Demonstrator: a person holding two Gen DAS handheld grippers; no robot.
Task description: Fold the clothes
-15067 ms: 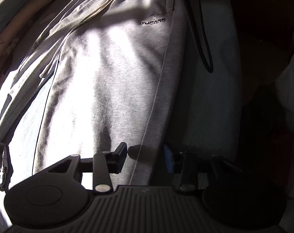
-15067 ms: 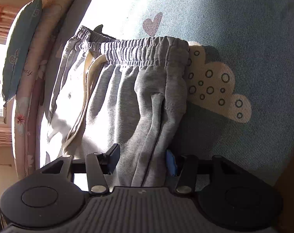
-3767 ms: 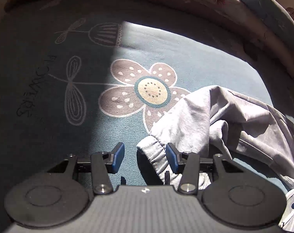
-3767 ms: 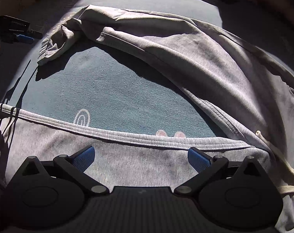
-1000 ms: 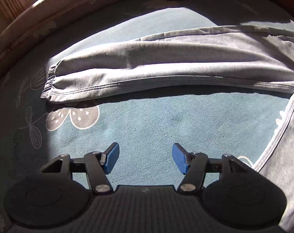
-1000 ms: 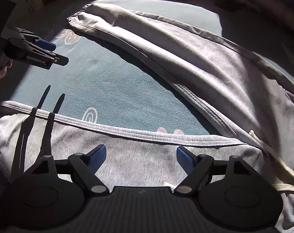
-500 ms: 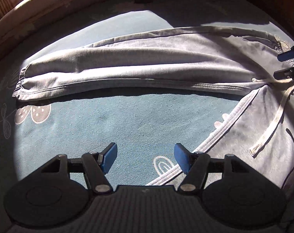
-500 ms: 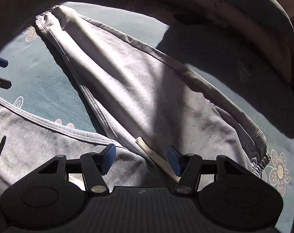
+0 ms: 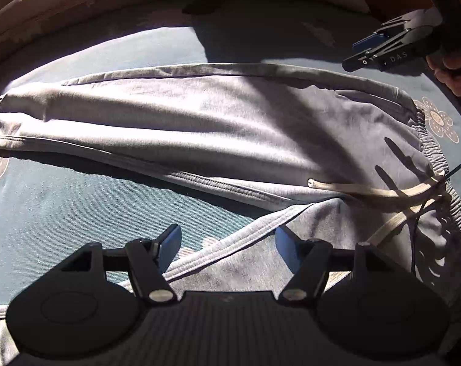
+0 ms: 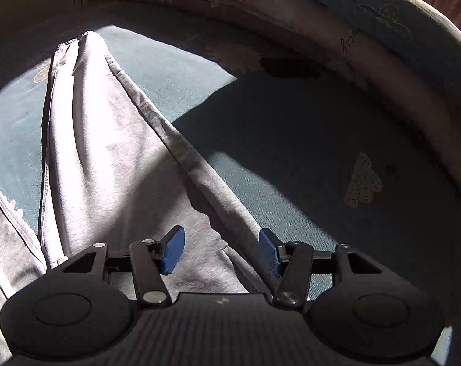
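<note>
Grey sweatpants (image 9: 218, 128) look soft, limp, light; both my left claw (image 9: 227, 245) and right claw (image 10: 221, 248) half-open, empty; best hold: elastic waistband (image 9: 437, 152).

Hard sunlight fell across the grey sweatpants (image 9: 218, 128) in both views, bleaching the upper leg almost white in the left wrist view, with glare along the leg (image 10: 87, 116) in the right wrist view. Deep, sharp-edged shadows cut diagonally over the blue bedsheet (image 10: 291, 158), leaving its far side dim. The black body of each hand-held gripper (image 9: 227, 244) (image 10: 219, 248) was nearly featureless, and thin finger shadows lay on the waistband (image 9: 395, 158). Fisheye distortion bent the bed's padded edge (image 10: 321, 21) into an arc, and the corners were darkened. Focus was crisp with no visible motion blur.
</note>
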